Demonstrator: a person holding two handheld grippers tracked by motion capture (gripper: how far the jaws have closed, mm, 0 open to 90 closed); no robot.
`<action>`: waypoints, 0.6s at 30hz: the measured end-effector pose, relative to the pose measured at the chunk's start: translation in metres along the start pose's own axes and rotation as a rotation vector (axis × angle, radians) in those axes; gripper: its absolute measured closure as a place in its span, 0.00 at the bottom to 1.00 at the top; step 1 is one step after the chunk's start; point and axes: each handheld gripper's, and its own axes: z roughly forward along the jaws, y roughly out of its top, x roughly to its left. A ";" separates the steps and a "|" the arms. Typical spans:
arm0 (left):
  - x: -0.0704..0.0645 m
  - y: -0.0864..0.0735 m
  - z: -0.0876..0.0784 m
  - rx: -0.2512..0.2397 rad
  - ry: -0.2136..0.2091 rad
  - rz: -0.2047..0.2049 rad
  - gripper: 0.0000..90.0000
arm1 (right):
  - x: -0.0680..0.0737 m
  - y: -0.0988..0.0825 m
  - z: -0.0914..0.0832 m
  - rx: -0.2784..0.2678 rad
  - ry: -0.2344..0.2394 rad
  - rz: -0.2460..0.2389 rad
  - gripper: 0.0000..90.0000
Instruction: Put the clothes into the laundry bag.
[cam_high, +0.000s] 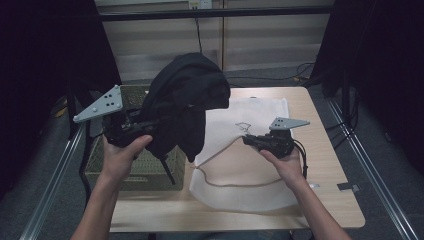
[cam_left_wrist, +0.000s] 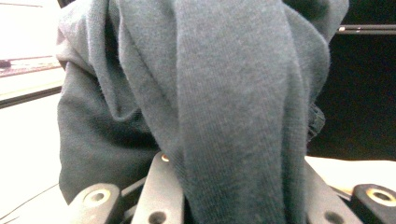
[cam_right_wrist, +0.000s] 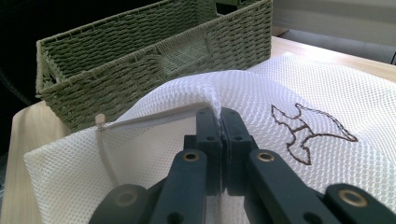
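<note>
Dark garment (cam_high: 187, 105) is hanging bunched from the left gripper (cam_high: 142, 125), held up off the table, its long axis running down from the jaws so the loose tail is dangling just above the near edge of the white mesh bag (cam_high: 250, 170). In the left gripper view the knit cloth (cam_left_wrist: 219, 107) is draping right over and between the black jaws, which are standing narrow and pinching a fold of it.

The bag is lying flat on the table (cam_high: 330, 200), directly toward the right gripper's side from the garment's tail. Right gripper (cam_high: 250, 141) is sitting low on the bag, its jaws pressed together on a raised ridge of mesh (cam_right_wrist: 217, 100) beside the zip edge (cam_right_wrist: 154, 116), apparently lifting the mouth.

So the relation that matters: garment is hanging above and to the left-hand side of the lifted opening, and the left hand is the nearer carrier; the tail probably needs to go in first.

Green woven basket (cam_high: 145, 170) is standing behind the left hand, at the table's left edge.
</note>
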 end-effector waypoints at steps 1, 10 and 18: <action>-0.002 -0.001 0.003 0.008 -0.004 0.001 0.84 | 0.000 0.000 0.000 -0.001 -0.003 -0.001 0.98; -0.015 -0.005 0.021 0.027 -0.082 -0.005 0.84 | -0.001 -0.001 -0.003 -0.005 -0.002 0.009 0.98; -0.030 -0.018 0.027 0.100 -0.115 0.001 0.84 | -0.002 -0.002 -0.003 -0.007 0.002 0.012 0.98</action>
